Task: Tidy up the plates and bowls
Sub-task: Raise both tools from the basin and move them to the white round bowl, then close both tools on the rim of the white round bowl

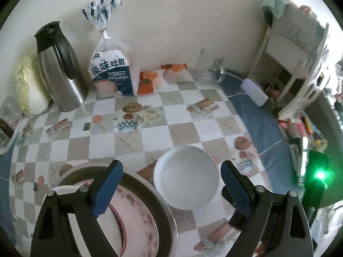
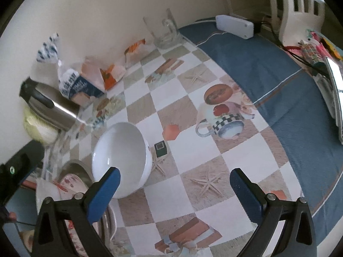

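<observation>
On the checkered tablecloth (image 1: 150, 137), at lower centre of the left wrist view, a white bowl (image 1: 186, 177) rests upright and empty. The left gripper (image 1: 171, 184) stands with its jaws wide apart; the blue pads (image 1: 107, 190) flank the bowl without touching it, and nothing is held. At lower left of the same view, a metal basin (image 1: 158, 205) holds a stack of plates (image 1: 137, 214), the topmost showing a pink floral pattern. The left pad sits in front of this stack; the basin rim lies just beside the bowl.

Along the wall at upper left of the left wrist view: a steel thermos jug (image 1: 59, 68), a cabbage (image 1: 30, 85) just left of it, and a toast bag (image 1: 112, 72) to its right. Orange packets (image 1: 148, 82) lie further right, then a glass mug (image 1: 216, 70) and a white box (image 1: 255, 92) on the blue border of the cloth.

At centre left of the right wrist view, the white bowl (image 2: 122, 158) appears tilted by the lens, its opening facing left. The right gripper (image 2: 174, 190) is also spread wide and empty; its left pad (image 2: 103, 194) overlaps the bowl's lower rim in the picture, but contact cannot be confirmed. The right pad stands well apart from the bowl, over bare cloth. The basin (image 2: 75, 169) and plates (image 2: 70, 184) appear at lower left, partly hidden behind the gripper frame. The glass mug (image 2: 163, 32) stands at upper centre, the white box (image 2: 234, 26) at upper right.
</observation>
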Tool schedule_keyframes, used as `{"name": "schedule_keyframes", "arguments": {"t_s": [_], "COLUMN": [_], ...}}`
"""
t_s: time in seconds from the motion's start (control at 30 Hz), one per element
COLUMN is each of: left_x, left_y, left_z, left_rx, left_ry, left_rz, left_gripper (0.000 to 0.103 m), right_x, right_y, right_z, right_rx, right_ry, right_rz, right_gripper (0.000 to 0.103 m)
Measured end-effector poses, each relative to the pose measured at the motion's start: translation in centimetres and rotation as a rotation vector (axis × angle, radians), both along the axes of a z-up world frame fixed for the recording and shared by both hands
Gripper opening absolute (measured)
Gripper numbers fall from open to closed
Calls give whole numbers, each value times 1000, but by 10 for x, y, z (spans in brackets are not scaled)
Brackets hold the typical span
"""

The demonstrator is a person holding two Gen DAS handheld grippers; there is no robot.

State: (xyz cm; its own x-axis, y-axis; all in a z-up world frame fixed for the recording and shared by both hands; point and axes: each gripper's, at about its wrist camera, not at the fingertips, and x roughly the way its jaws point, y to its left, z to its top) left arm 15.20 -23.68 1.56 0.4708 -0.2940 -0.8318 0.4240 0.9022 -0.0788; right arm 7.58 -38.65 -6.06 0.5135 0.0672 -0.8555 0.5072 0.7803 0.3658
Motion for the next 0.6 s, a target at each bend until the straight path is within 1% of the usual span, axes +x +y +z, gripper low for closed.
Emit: {"name": "schedule_keyframes", "arguments": {"t_s": [0.07,0.17,0.23,0.27,0.3,0.37,0.43,0.47,0.5,0.53,0.6], "left_x": [3,4,6,8,10,14,16,16,16,16,16], "left_y": [-7,-16,-21,-22,-22,-22,-21,-21,-21,-21,-20], "left_z": [-7,-12,-16,-19,-21,-25,-29,-30,-31,-31,-32], "left_rx": [23,67,91,92,86,73,67,66,65,63,47], "left_ry": [-1,-39,-55,-54,-46,-31,-14,-10,-5,-3,8], "left_rz": [-8,-32,-35,-32,-27,-25,-18,-16,-13,-12,-11], "left_gripper": [93,93,93,93,93,93,93,93,93,93,93], "right_x": [5,13,17,18,19,22,24,26,27,27,30], "right_y": [4,9,10,10,10,12,16,17,18,19,23], "right_z": [-5,-9,-13,-14,-15,-19,-22,-24,-26,-28,-31], "right_rx": [-3,-26,-35,-32,-29,-28,-31,-27,-18,-11,1], "right_ry": [0,10,16,17,17,21,26,28,29,30,26], "right_rz": [16,32,33,31,31,34,48,50,52,56,71], "right_gripper": [103,101,95,89,86,82,74,67,62,61,53]}}
